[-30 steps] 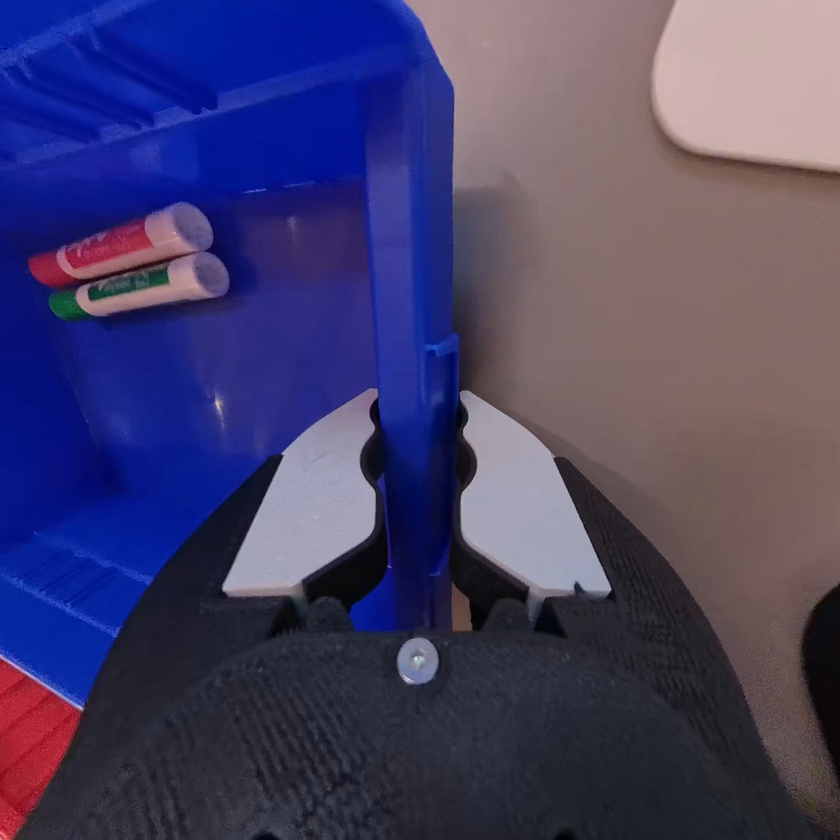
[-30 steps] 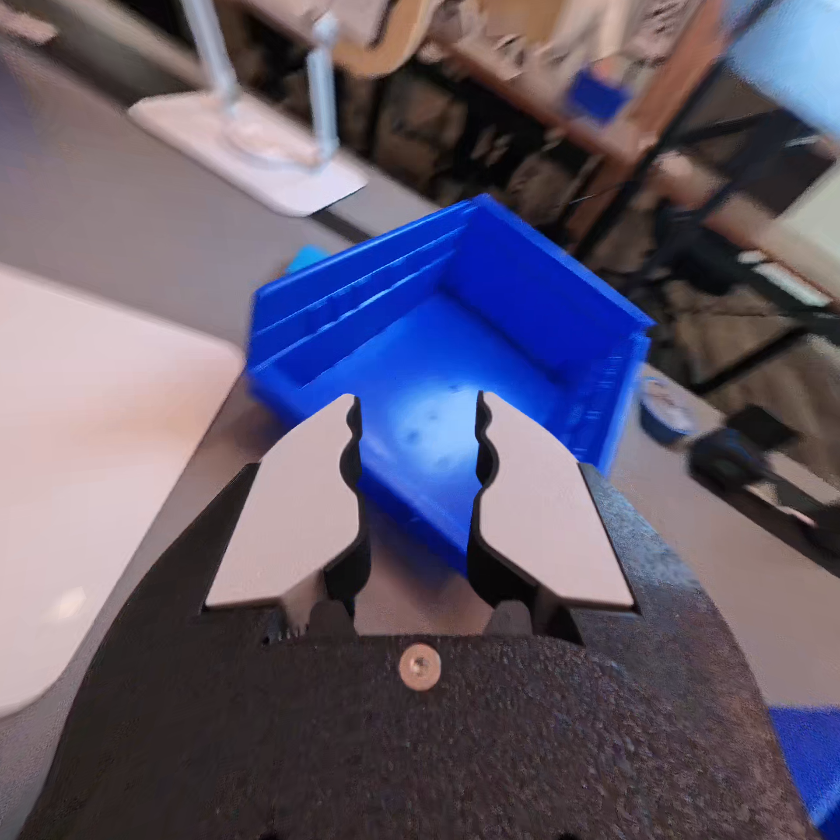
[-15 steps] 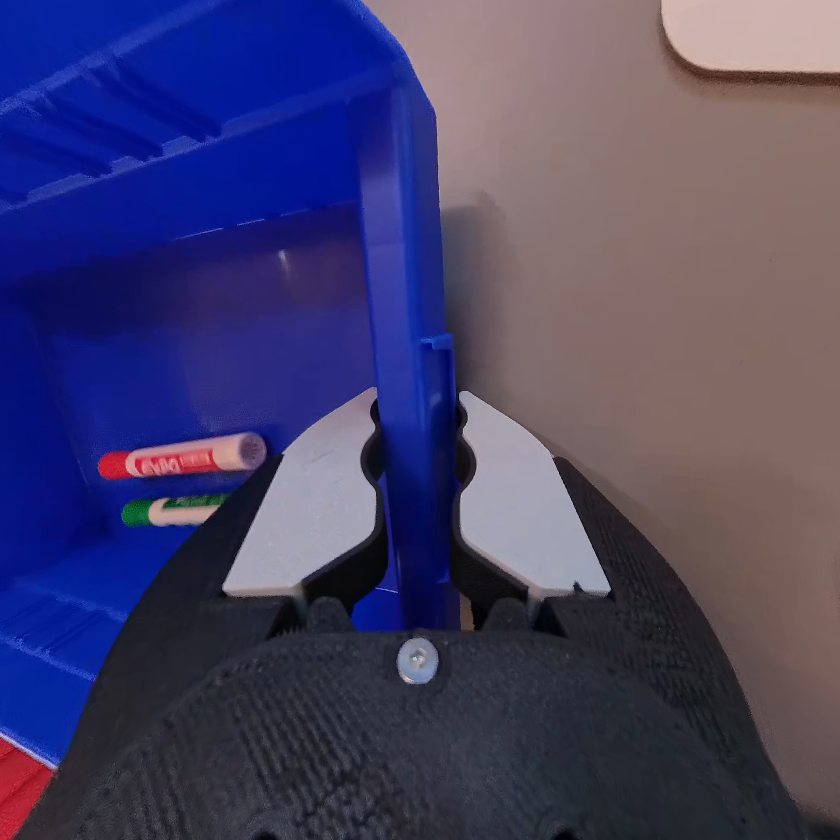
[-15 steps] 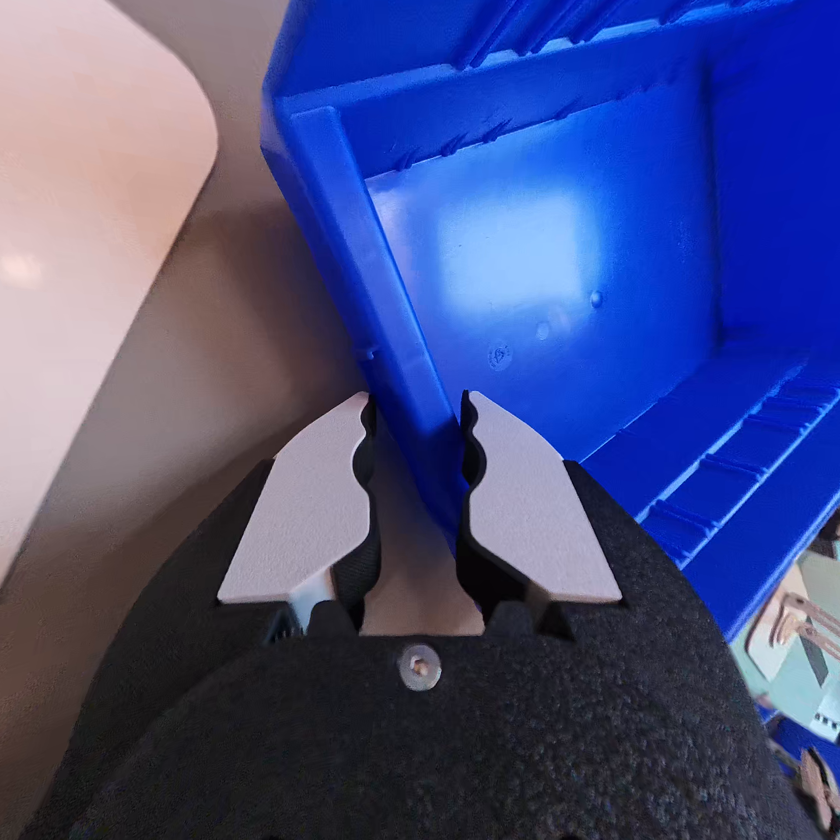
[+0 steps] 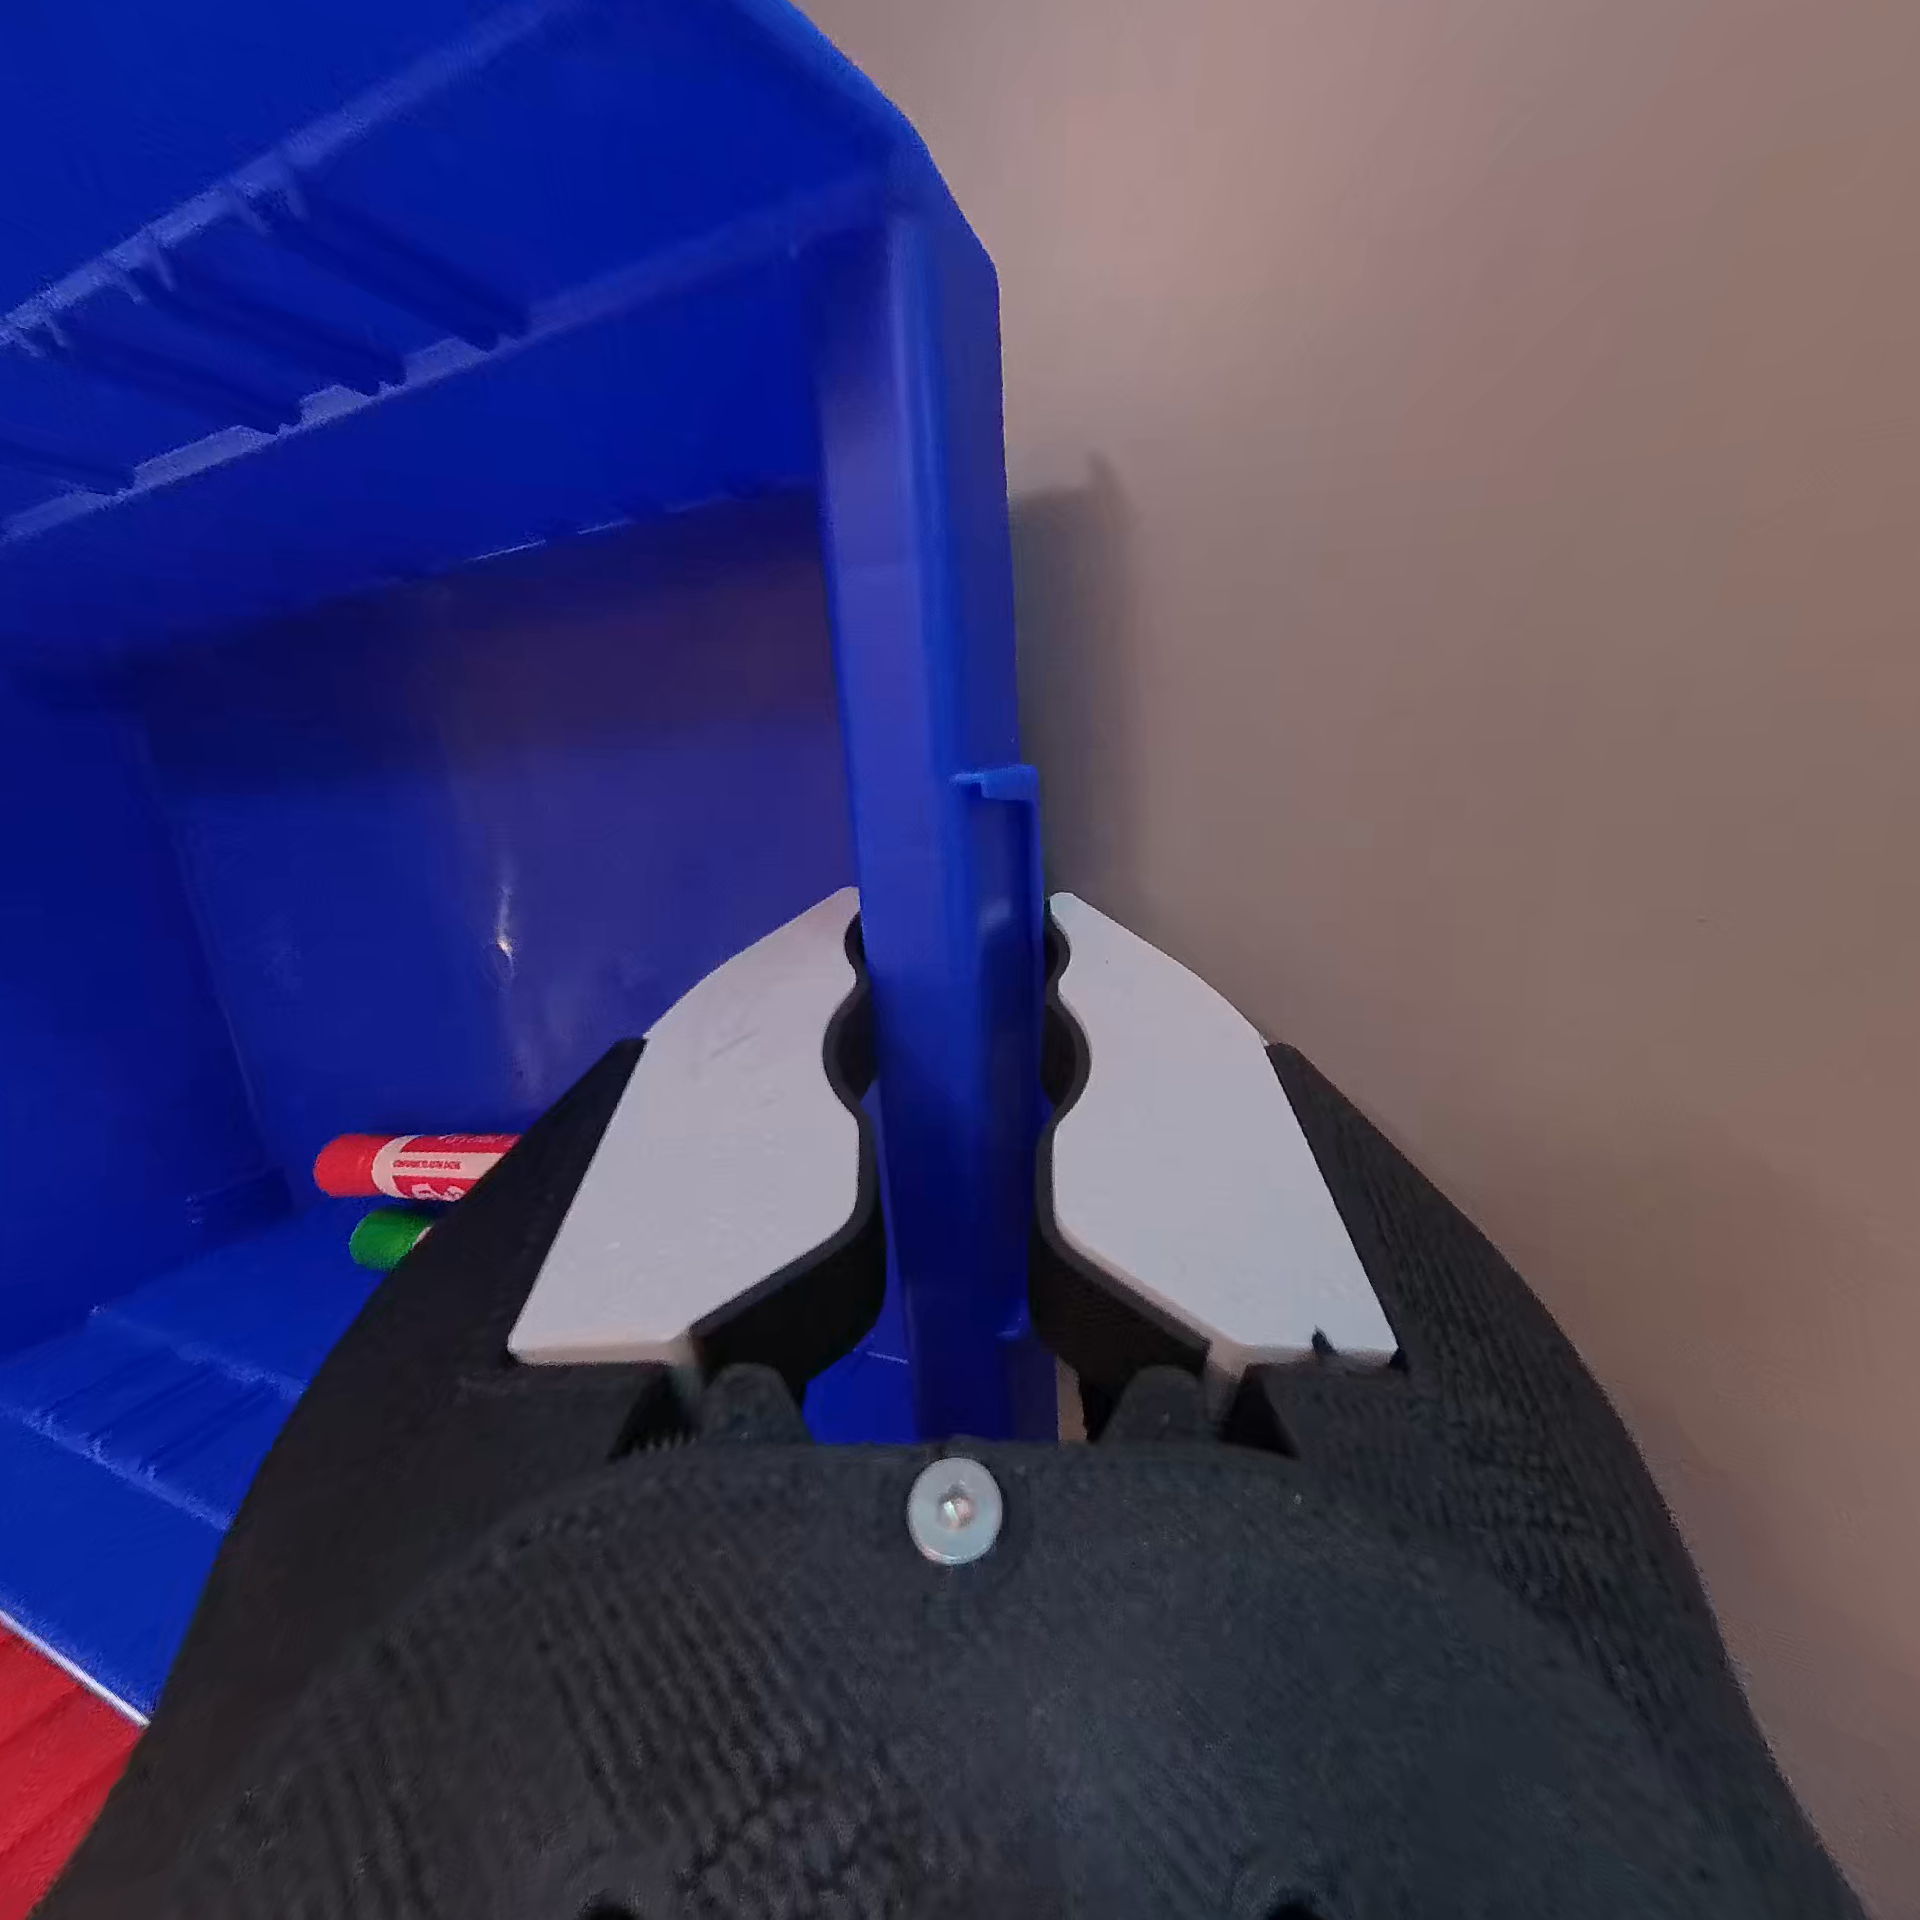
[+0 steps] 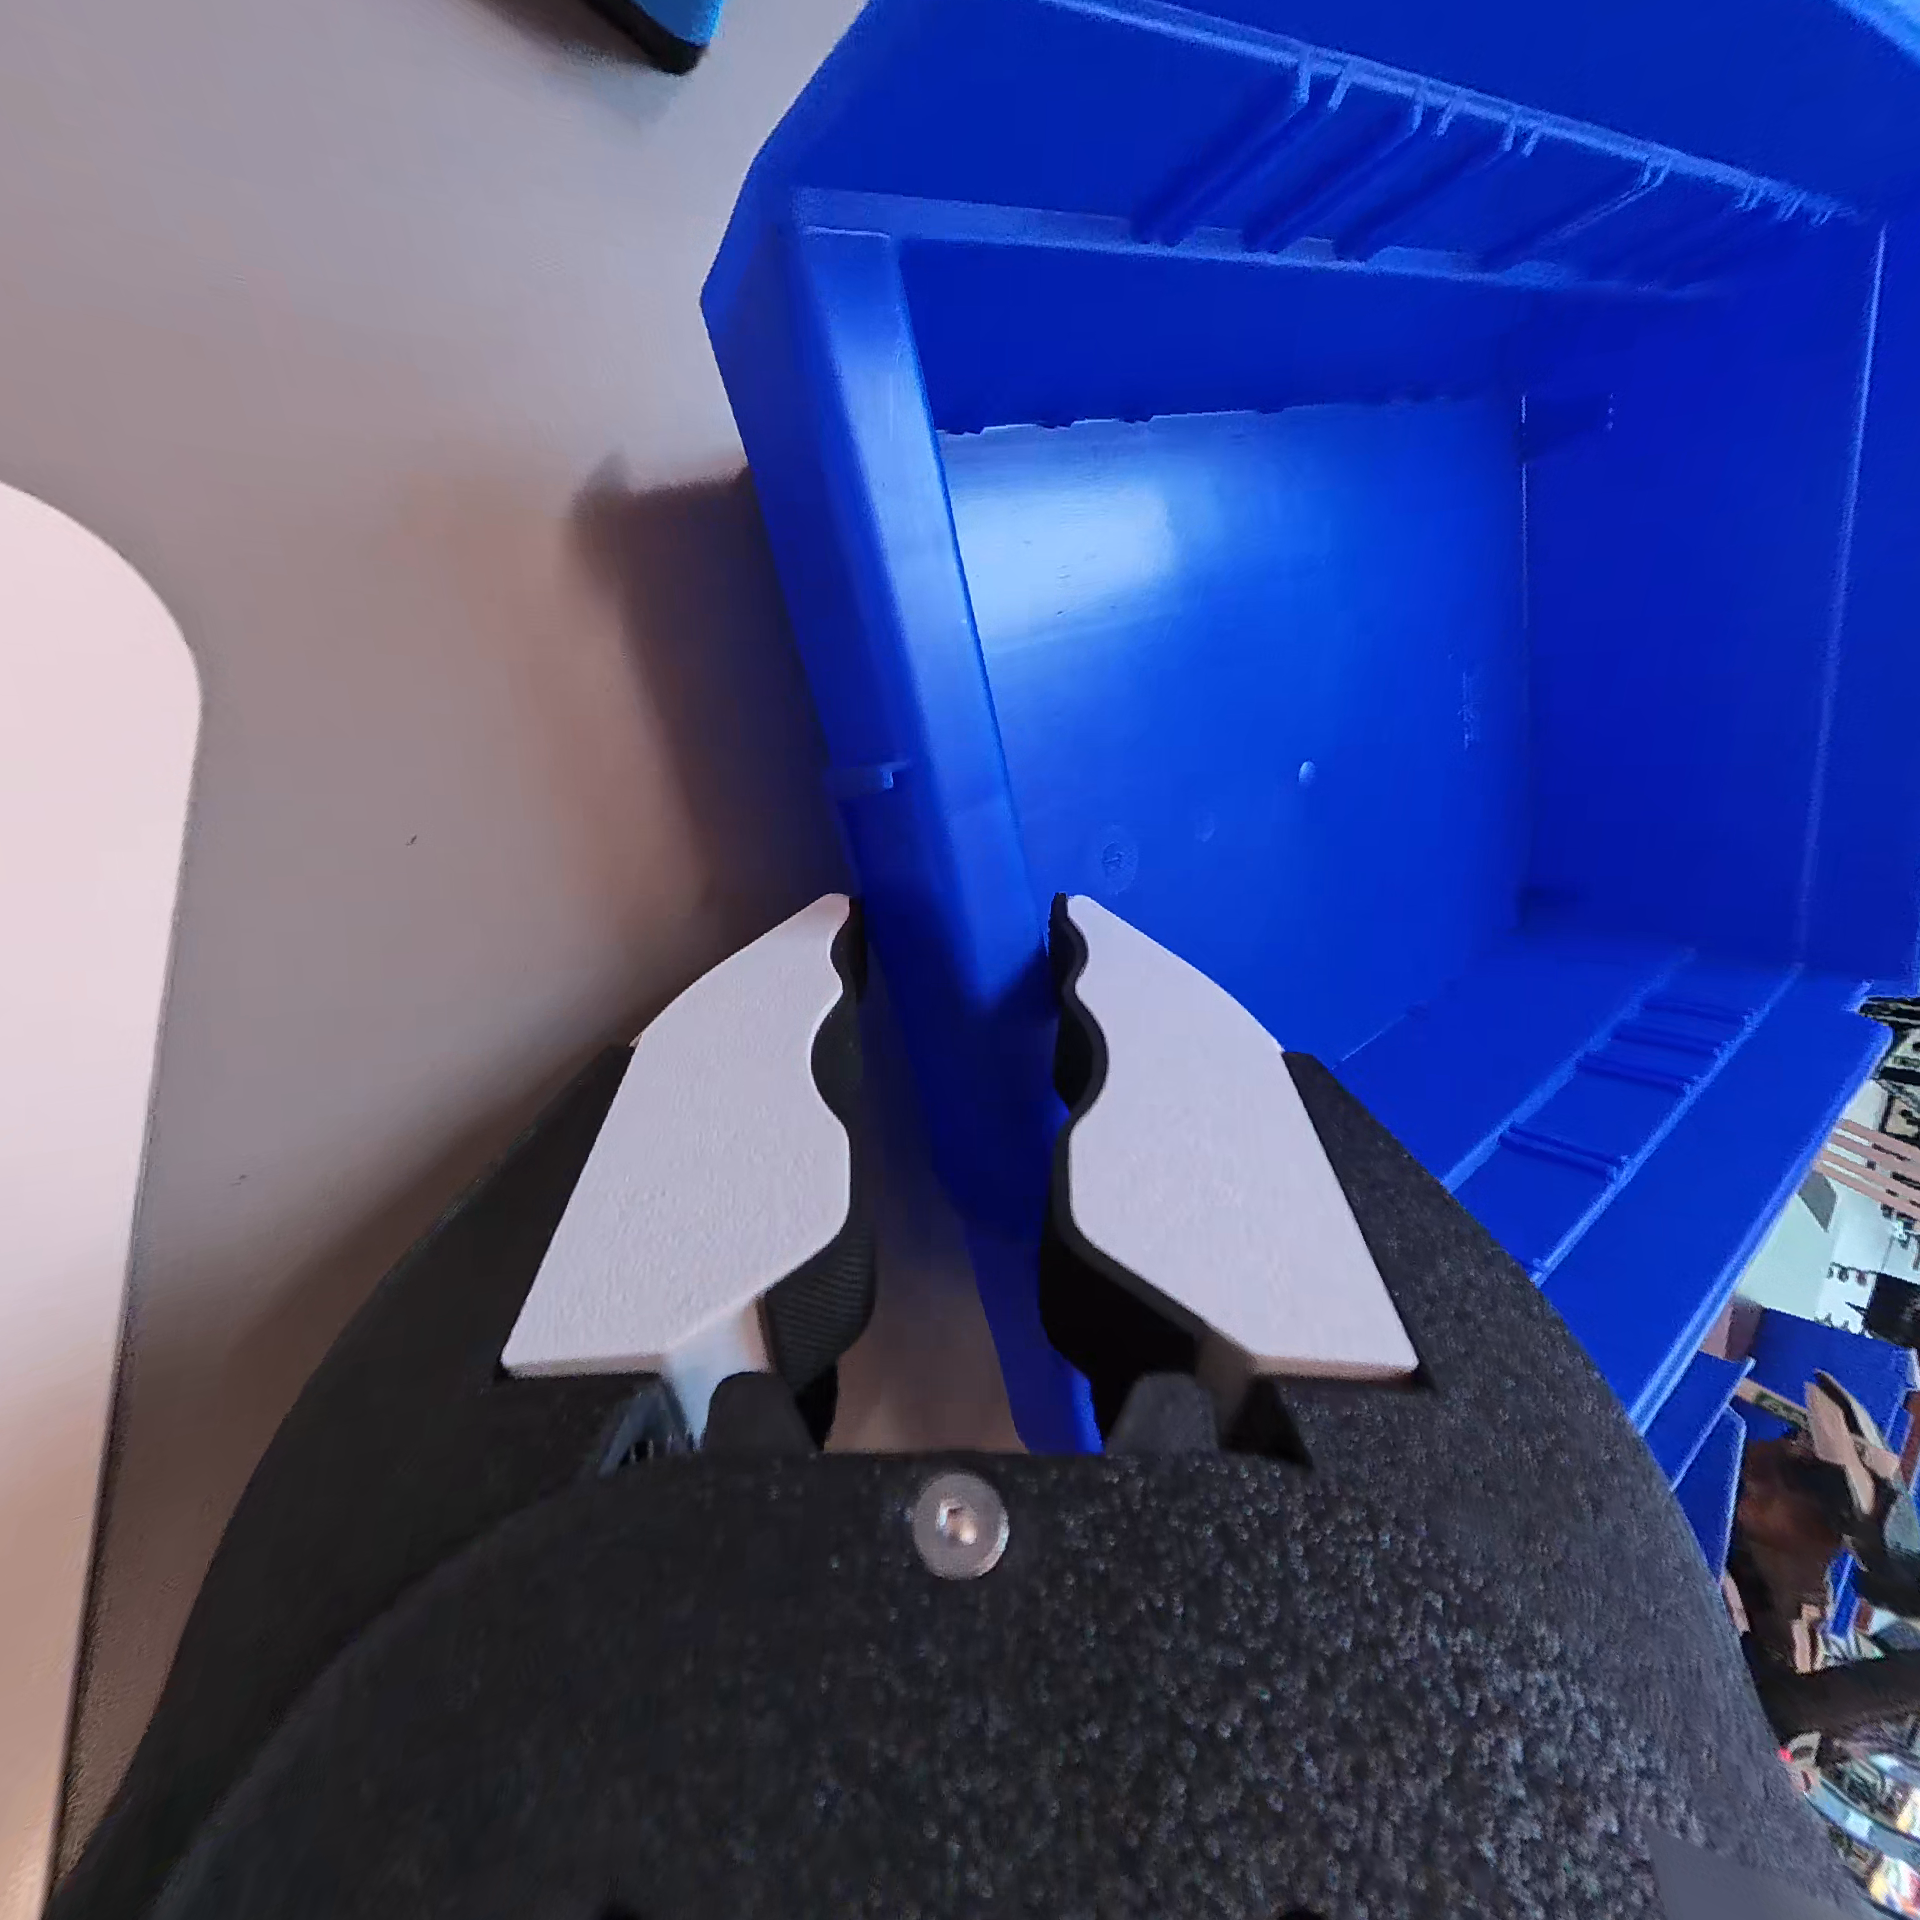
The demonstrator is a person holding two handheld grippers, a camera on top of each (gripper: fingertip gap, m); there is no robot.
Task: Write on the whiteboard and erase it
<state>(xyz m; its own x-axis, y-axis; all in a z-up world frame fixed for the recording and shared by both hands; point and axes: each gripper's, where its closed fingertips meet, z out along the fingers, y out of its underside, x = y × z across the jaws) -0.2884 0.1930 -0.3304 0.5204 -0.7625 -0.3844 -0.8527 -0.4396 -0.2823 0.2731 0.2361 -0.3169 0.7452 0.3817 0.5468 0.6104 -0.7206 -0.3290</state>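
Note:
My left gripper (image 5: 951,914) is shut on the right side wall of a blue bin (image 5: 914,623). A red marker (image 5: 405,1164) and a green marker (image 5: 384,1238) lie side by side inside that bin, partly hidden behind my left finger. My right gripper (image 6: 951,914) straddles the left side wall of a second, empty blue bin (image 6: 894,582), with both fingertips against the wall. The rounded corner of the white whiteboard (image 6: 83,935) lies on the grey table to the left of that bin.
A red bin (image 5: 52,1714) shows at the bottom left of the left wrist view. A blue and black object (image 6: 665,26), perhaps an eraser, lies on the table beyond the empty bin. Clutter beyond the table edge (image 6: 1849,1455) shows at the right. Spacing between my two grippers at the tips: around 55 cm.
The right gripper came down to the empty bin and closed its fingers around its left wall. In the left view the markers slid nearer the gripper and the whiteboard left the frame.

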